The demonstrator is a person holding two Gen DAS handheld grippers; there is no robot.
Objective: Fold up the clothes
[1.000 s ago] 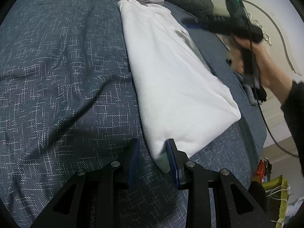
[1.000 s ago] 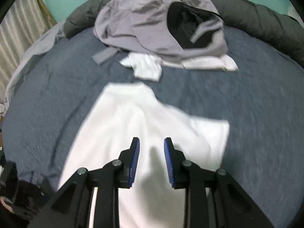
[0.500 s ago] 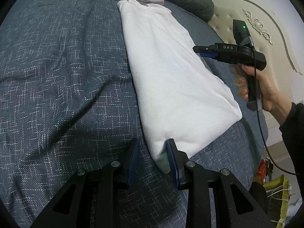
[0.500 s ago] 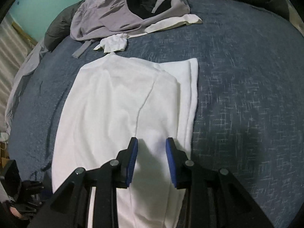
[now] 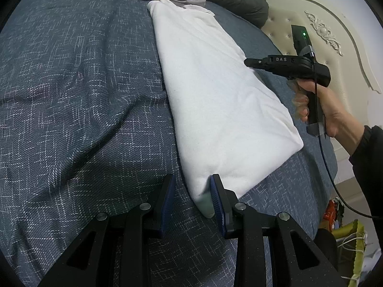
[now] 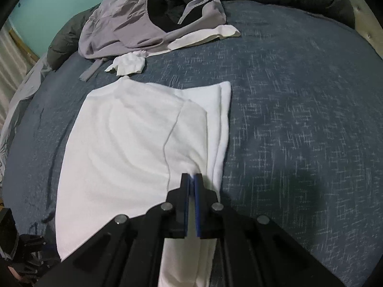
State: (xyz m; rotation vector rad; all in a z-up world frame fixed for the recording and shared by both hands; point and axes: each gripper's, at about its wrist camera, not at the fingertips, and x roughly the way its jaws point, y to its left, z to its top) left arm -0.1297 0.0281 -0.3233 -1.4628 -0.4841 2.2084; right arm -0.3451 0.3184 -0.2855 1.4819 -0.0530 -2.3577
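White shirt: the white shirt (image 6: 124, 143) lies flat on the blue bedspread (image 5: 71, 95), partly folded lengthwise, with a doubled edge on its right side in the right wrist view.
Right gripper: the right gripper (image 6: 192, 179) has its jaws closed, and they pinch a ridge of the shirt's cloth near that doubled edge.
Left gripper: the left gripper (image 5: 191, 193) has its jaws partly apart; one blue pad touches the shirt's near corner, the other pad stands clear over the bedspread beside the shirt.
Beyond the shirt: a grey garment (image 6: 143, 24) and a small white cloth (image 6: 129, 65) lie past its collar end.
Hard to see: the shirt's near hem is hidden under the right gripper.
Change: half a second ago the right jaws were apart above the shirt; now they are together on it.
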